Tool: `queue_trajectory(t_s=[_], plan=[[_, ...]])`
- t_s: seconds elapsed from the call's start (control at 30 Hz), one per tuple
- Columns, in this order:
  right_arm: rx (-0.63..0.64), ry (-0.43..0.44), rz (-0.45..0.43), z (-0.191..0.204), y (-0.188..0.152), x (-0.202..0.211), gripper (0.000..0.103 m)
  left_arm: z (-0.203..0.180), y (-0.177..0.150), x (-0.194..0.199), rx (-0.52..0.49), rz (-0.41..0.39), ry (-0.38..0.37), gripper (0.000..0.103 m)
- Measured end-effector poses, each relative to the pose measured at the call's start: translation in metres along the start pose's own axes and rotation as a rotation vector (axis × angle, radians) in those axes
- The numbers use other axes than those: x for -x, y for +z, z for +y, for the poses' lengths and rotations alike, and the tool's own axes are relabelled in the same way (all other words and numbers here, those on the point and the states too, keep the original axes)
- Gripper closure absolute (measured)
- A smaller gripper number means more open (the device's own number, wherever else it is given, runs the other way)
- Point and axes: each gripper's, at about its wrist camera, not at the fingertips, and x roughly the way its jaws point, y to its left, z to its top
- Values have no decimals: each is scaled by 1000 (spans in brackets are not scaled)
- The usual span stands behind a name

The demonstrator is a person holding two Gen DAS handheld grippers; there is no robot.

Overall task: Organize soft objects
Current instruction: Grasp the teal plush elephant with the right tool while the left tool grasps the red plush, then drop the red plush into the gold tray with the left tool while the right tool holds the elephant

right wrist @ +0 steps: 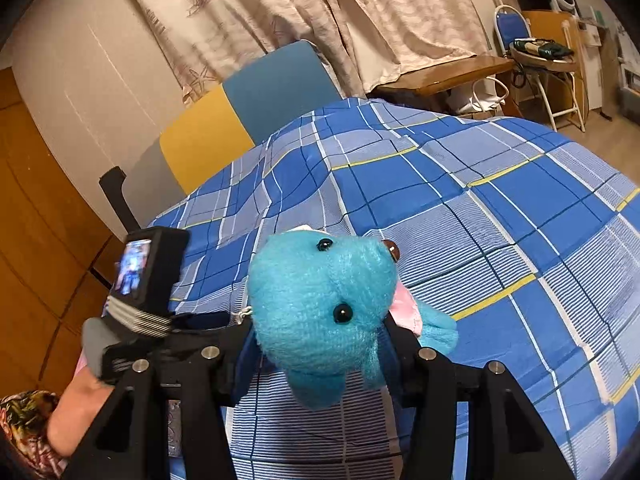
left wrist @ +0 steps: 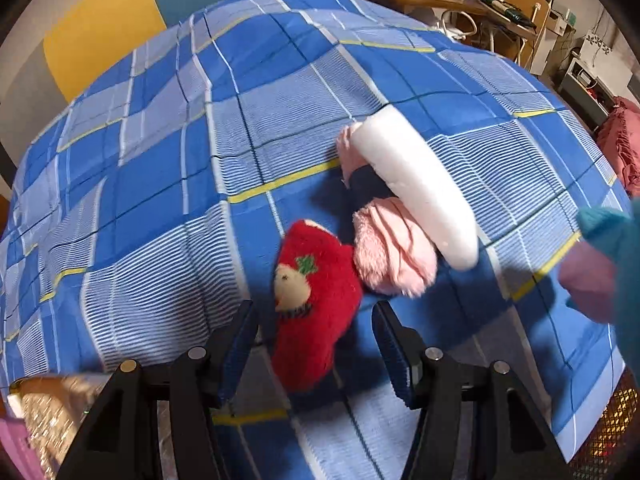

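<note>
Left gripper [left wrist: 314, 344] spread wide above the blue plaid bedsheet [left wrist: 160, 184], with the fuzzy red plush toy [left wrist: 316, 304] lying between the blue pads, untouched. Right gripper [right wrist: 320, 344] clamped on the fluffy turquoise plush animal [right wrist: 320, 304], lifted clear of the sheet. Just beyond the red toy, a pink furry plush [left wrist: 394, 256] beside a white foam cylinder [left wrist: 416, 184].

Soft toys on the checked bed, one blue plush up in your grip

Your turquoise plush animal [right wrist: 320, 304], with black bead eyes and a pink patch at its side, sits clamped between the right gripper's [right wrist: 316, 344] pads, face toward the camera, lifted clear of the blue plaid bedspread [right wrist: 500, 208]. Below your left gripper [left wrist: 316, 340], whose jaws stand apart, a red plush stocking [left wrist: 320, 312] with a cream bear face and green motif lies flat. Touching its upper right is a fluffy pink plush [left wrist: 394, 248], and a long white cushion [left wrist: 416, 184] lies diagonally across that.
</note>
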Motion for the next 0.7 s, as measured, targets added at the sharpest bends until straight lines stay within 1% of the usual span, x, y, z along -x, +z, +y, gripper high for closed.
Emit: queue_trajectory(t_s=[0.1,0.13,0.17,0.2,0.23,0.27,0.3,0.33,0.4,0.43,0.5,0.57,0.6,0.63,0.7], plan=[[-8,9,10,-1,-1,-2,50,-4,3,-8,-24,-22,31,43],[-13,13,12,-2,-1,-3,50,-5,2,-12,-34,-17,36,44],[-19,17,15,-3,-1,-4,50,-6,3,-15,-34,-9,30,48],[-24,18,16,-4,-1,-4,50,-6,2,-19,-29,1,17,62],[-31,19,17,-5,-1,-4,50,-4,1,-21,-17,9,8,67],[-36,21,18,-6,-1,-4,50,0,0,-20,4,-6,-5,69],[-39,23,20,-7,0,-5,50,3,-2,-17,25,-21,-19,76],[-39,21,20,-7,0,-6,50,8,-4,-14,46,-24,-34,78],[-34,17,22,-6,0,-7,50,16,-9,-4,94,-29,-52,80],[-30,17,24,-6,-1,-7,50,23,-13,5,134,-44,-87,80],[-25,16,28,-5,-2,-8,50,29,-19,18,174,-71,-138,80],[-19,11,30,-4,-2,-8,50,27,-31,38,196,-112,-182,80],[-15,3,32,-3,-3,-9,50,27,-34,42,202,-120,-203,80],[-13,-3,36,-3,-4,-10,50,27,-43,50,211,-131,-245,80],[-13,-10,44,-4,-6,-12,50,21,-55,58,215,-136,-292,80]])
